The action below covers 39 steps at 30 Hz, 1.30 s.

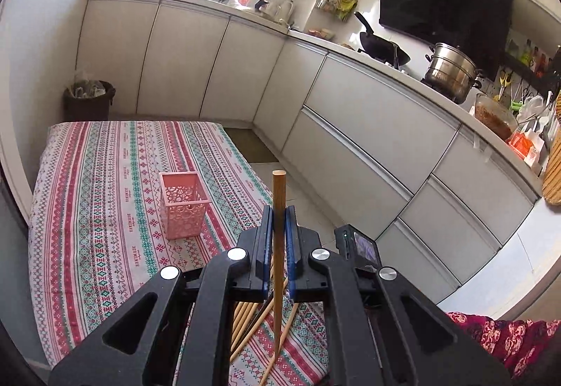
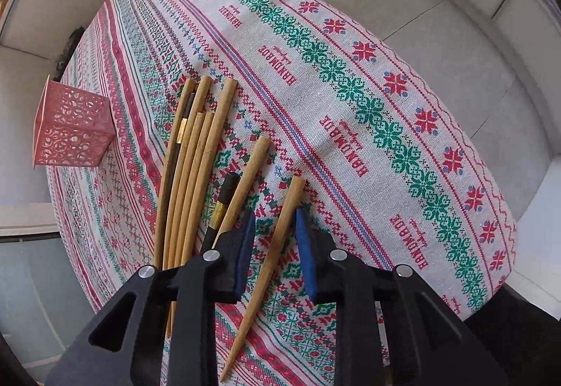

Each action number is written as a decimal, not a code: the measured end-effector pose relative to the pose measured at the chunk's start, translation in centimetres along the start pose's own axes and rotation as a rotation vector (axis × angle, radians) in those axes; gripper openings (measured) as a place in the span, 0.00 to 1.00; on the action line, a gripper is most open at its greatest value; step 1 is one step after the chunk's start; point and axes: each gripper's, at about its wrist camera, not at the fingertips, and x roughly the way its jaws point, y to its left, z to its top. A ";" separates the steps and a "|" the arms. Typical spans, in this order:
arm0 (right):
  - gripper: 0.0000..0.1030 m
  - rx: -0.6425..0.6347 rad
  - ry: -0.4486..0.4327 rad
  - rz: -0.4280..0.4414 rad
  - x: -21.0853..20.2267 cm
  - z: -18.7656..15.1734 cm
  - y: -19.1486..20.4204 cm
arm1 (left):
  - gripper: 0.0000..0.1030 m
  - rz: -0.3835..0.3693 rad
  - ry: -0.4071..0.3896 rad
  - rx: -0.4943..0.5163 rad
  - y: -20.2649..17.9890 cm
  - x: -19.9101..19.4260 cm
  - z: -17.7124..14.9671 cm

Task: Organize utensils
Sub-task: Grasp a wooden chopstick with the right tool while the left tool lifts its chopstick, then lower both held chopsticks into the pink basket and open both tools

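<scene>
1. Left gripper (image 1: 279, 228) pinches one wooden chopstick (image 1: 278, 245) between its blue pads, roughly at mid-length, so the stick stands upright with its blunt end above the jaws and its thin tip pointing down toward the striped tablecloth (image 1: 105, 175).
2. Left of that claw and farther along the cloth stands the pink holder (image 1: 182, 205), upright, open-topped, and apparently with nothing in it, though its inside is only partly visible.
3. Loose chopsticks (image 2: 189, 172) lie in a bundle on the cloth, near the holder but not touching it; two dark ones with gold bands are mixed in.
4. Right gripper (image 2: 275, 238) is spread wide, its jaws straddling a single tapered chopstick (image 2: 270, 252) that lies flat, with neither pad touching it.
5. Such sticks should be light, stiff and smooth, so they may pivot or slip in a pinch.
6. Gripping the thicker upper half, squarely across the shaft, should steady one for dropping into the holder tip-first.
</scene>
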 end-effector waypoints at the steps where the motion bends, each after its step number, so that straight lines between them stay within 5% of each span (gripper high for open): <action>1: 0.13 -0.010 -0.012 -0.027 0.1 -0.1 0.2 | 0.06 0.002 -0.008 -0.003 0.0 -0.2 0.0; 8: 0.08 -0.021 -0.139 0.156 -2.1 -2.1 -1.5 | 0.06 0.032 -0.040 -0.030 0.9 -1.1 -0.1; 14: 0.08 -0.206 -0.358 0.274 -9.4 -5.6 0.4 | 0.06 0.069 -0.044 -0.013 0.1 -0.9 -0.4; 20: 0.08 -0.288 -0.482 0.381 -15.2 -7.5 1.7 | 0.06 0.097 -0.071 0.013 -1.0 -1.4 -0.2; 32: 0.08 -0.361 -0.782 0.527 -26.9 -2.7 6.8 | 0.06 0.237 -0.227 0.043 -1.2 -1.9 6.5; 39: 0.08 -0.399 -0.869 0.562 -27.9 2.0 11.6 | 0.06 0.306 -0.354 0.034 0.3 -0.4 11.0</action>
